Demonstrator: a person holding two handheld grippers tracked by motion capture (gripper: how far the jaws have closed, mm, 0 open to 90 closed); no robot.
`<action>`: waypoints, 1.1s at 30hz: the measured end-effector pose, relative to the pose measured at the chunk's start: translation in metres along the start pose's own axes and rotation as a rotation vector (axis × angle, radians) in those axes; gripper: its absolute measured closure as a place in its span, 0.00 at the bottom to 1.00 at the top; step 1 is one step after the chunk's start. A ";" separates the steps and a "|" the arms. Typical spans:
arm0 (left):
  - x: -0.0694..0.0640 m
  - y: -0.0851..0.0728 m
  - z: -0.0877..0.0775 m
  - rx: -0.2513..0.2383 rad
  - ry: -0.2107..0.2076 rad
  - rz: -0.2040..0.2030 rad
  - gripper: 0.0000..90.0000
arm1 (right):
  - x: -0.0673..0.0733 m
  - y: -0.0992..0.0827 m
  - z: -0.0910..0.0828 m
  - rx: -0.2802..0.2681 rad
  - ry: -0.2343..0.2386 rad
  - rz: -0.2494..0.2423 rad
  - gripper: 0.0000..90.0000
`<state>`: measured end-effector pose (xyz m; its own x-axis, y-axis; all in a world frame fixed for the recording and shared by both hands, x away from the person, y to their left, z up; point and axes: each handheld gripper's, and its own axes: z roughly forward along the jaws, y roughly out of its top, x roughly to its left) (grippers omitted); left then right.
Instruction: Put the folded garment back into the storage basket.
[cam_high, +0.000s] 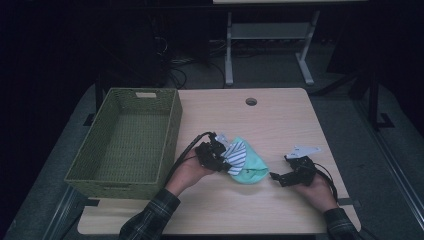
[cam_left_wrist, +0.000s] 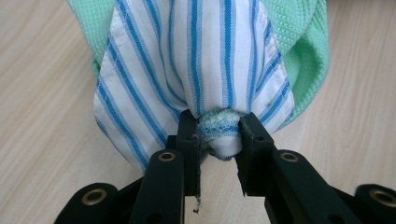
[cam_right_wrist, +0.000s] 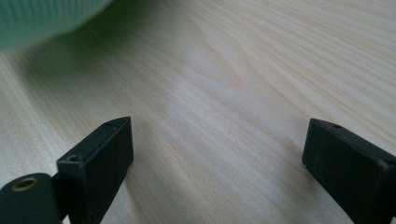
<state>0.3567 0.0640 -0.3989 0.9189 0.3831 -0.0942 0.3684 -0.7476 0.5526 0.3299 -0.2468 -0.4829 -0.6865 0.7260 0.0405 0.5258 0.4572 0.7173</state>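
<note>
The left gripper (cam_left_wrist: 218, 133) pinches a striped cloth (cam_left_wrist: 196, 60) bunched over green cloth (cam_left_wrist: 303, 42); the right gripper (cam_right_wrist: 217, 154) gapes wide above the pale wood table (cam_high: 280, 115), dark room beyond

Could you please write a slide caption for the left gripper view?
Left gripper pinching a bunched blue-striped cloth over a green cloth on the wooden table.

A green woven rectangular basket (cam_high: 125, 145) stands on the left of the light wooden worktop (cam_high: 280, 120), which has a round cable hole (cam_high: 251, 101) near its far edge.
</note>
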 end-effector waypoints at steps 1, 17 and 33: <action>0.000 0.001 -0.003 0.001 0.003 0.005 0.81 | 0.000 0.000 0.000 0.000 0.000 0.000 0.09; 0.007 0.011 -0.048 -0.001 0.027 -0.003 0.81 | 0.000 0.000 0.000 0.000 -0.001 0.001 0.09; 0.024 0.007 -0.106 -0.036 0.125 -0.044 0.81 | 0.000 0.000 0.000 0.000 -0.004 0.005 0.09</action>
<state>0.3668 0.1256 -0.3095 0.8762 0.4817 -0.0164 0.4009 -0.7094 0.5797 0.3300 -0.2469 -0.4829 -0.6820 0.7302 0.0410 0.5289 0.4537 0.7173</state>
